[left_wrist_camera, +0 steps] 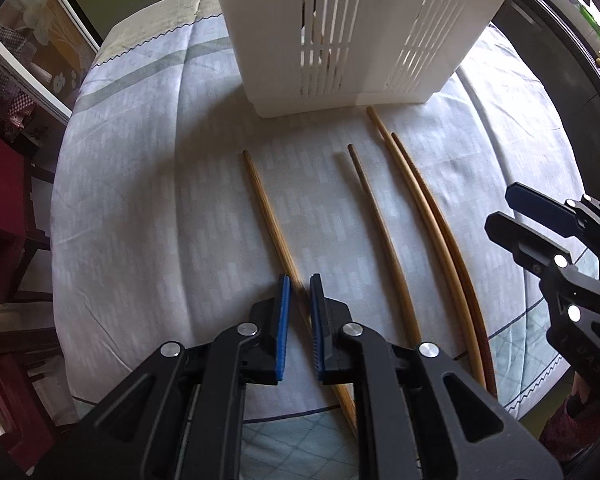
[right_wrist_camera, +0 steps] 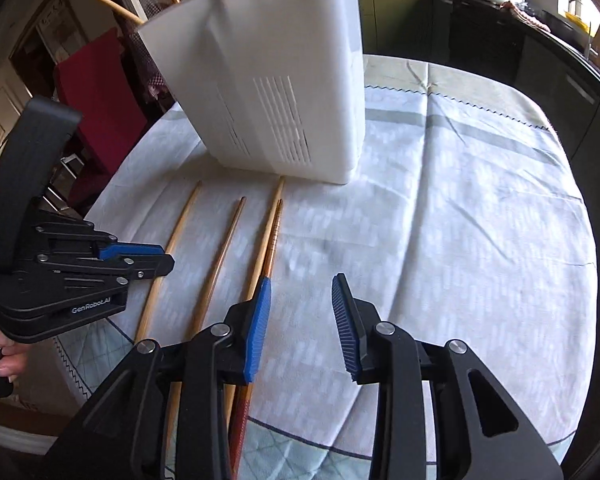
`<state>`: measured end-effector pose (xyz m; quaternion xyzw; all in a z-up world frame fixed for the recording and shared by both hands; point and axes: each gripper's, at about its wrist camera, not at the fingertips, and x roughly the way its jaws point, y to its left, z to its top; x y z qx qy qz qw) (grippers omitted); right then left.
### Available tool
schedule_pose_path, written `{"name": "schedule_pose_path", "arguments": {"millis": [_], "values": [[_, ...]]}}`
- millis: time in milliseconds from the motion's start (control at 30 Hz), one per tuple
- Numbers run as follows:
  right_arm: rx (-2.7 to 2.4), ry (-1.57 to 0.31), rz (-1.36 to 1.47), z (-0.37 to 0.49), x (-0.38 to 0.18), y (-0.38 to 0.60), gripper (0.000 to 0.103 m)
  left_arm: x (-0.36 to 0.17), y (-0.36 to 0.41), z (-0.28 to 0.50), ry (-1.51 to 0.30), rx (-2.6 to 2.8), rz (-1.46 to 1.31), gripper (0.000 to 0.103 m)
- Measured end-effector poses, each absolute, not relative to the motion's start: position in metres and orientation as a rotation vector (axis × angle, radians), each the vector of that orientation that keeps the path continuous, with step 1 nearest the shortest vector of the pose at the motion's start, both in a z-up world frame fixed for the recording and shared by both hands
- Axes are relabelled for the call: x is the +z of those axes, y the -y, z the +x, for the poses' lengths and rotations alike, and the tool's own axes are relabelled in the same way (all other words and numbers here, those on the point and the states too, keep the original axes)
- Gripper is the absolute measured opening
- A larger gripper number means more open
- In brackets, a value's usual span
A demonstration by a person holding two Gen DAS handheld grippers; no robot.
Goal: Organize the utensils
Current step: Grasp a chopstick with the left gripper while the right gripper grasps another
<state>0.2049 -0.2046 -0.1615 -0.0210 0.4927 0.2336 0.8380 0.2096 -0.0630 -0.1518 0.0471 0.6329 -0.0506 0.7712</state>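
Observation:
Several wooden chopsticks lie side by side on the tablecloth in front of a white slotted utensil holder (left_wrist_camera: 340, 32), also in the right wrist view (right_wrist_camera: 276, 92). My left gripper (left_wrist_camera: 299, 280) straddles the leftmost chopstick (left_wrist_camera: 266, 208), its jaws narrowly apart, with the stick running between the pads; whether they touch it is unclear. My right gripper (right_wrist_camera: 302, 284) is open and empty, hovering just right of the rightmost pair of chopsticks (right_wrist_camera: 270, 236). The right gripper also shows in the left wrist view (left_wrist_camera: 504, 208), and the left one in the right wrist view (right_wrist_camera: 160, 258).
The table (right_wrist_camera: 460, 200) has a pale patterned cloth. A red chair (right_wrist_camera: 96, 92) stands at its left side. Dark kitchen cabinets (right_wrist_camera: 480, 32) run along the far side. Wooden handles (right_wrist_camera: 112, 2) stick up behind the holder.

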Motion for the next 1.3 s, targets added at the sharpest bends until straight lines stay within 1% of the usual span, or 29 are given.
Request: {"name": "schedule_pose_path", "arguments": {"millis": [133,500,567,733,1300], "values": [[0.482,-1.058,-0.083,0.212,-0.169,0.191,0.032,-0.152,0.050,0.212,-1.372,-0.120,0.112,0.011],[0.399,-1.043,-0.226,0.212,-0.184,0.160,0.032,-0.153,0.046,0.209,-1.346,-0.148,0.110,0.012],[0.397,-1.052,-0.229,0.212,-0.186,0.159,0.026,-0.153,0.046,0.209,-1.345,-0.150,0.109,0.012],[0.407,-1.036,-0.210,0.205,-0.188,0.154,0.021,-0.152,0.050,0.207,-1.341,-0.150,0.108,0.012],[0.443,-1.019,-0.191,0.201,-0.180,0.142,0.021,-0.151,0.050,0.205,-1.336,-0.154,0.114,0.013]]}}
